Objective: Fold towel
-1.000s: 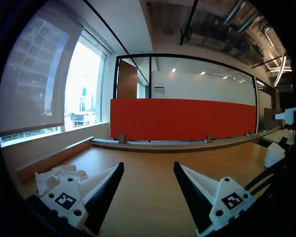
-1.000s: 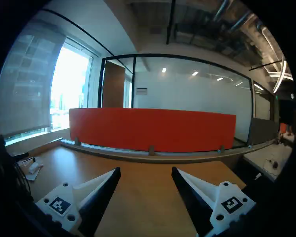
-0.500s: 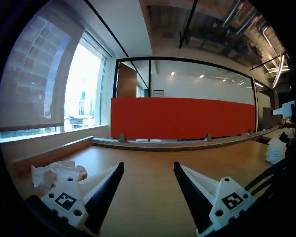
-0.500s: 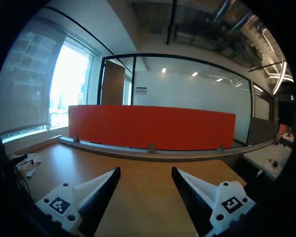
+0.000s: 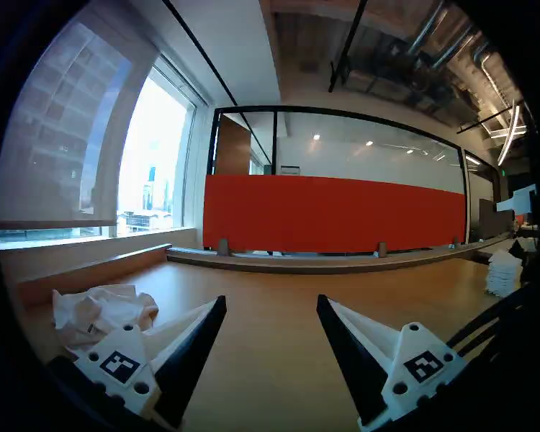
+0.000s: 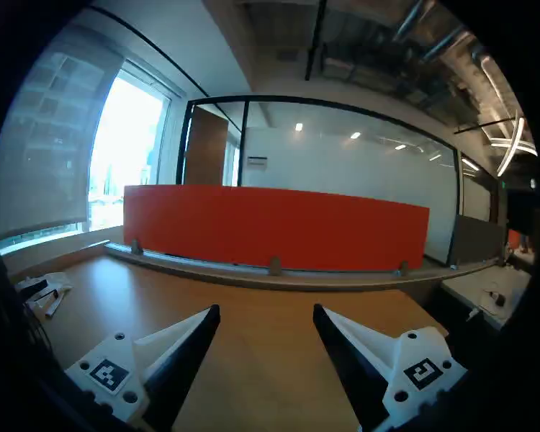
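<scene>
- Towel crumpled on desk, near left, just beyond left gripper.
- Left gripper spread wide, holding nothing.
- Right gripper spread wide too, empty, over bare desk.
- Folded stack at far right.
- Red panel along far edge.

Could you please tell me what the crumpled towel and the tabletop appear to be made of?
Towel: soft white cloth, possibly cotton; it lies in limp creases. Tabletop: wood or wood-look laminate, smooth satin finish; even brown with soft sheen.
</scene>
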`<state>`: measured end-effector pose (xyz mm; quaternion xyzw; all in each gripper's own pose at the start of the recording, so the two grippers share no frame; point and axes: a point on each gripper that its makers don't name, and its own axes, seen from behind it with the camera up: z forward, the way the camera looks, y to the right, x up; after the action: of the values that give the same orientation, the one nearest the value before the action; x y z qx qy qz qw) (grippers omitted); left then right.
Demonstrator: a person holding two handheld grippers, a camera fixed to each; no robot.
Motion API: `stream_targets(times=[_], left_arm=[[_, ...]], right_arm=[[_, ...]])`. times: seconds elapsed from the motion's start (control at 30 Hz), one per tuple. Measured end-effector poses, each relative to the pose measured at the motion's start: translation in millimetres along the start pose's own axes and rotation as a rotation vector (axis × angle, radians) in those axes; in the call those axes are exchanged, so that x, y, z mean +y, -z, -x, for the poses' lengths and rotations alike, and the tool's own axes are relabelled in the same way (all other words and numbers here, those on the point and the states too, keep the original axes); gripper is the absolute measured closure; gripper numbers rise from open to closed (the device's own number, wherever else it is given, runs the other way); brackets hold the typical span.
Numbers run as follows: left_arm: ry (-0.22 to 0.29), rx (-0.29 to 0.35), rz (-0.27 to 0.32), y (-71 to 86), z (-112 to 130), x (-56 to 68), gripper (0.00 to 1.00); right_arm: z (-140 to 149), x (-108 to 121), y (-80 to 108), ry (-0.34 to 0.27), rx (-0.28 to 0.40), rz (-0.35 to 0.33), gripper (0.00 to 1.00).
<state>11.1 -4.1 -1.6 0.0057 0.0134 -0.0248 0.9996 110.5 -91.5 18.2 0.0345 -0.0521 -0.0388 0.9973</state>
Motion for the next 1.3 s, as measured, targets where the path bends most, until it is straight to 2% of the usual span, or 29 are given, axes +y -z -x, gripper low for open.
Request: stream_targets(times=[0.5,0.8,1.3], left_arm=[[-0.04,-0.011,0.001,-0.7,10,-0.3,0.07],[-0.044,-0.023,-0.007,-2.3,11,-2.4,0.07],[-0.049,-0.025,-0.007,-2.3,11,-1.5,0.07]], right_arm=[[6,-3,-2.7,0.01,-0.007,-0.004,0.0],[7,1,-3.1,0.017,-0.008,0.0,0.0],[-10,32,4.3,-0.023,0.042,0.03,0.0]])
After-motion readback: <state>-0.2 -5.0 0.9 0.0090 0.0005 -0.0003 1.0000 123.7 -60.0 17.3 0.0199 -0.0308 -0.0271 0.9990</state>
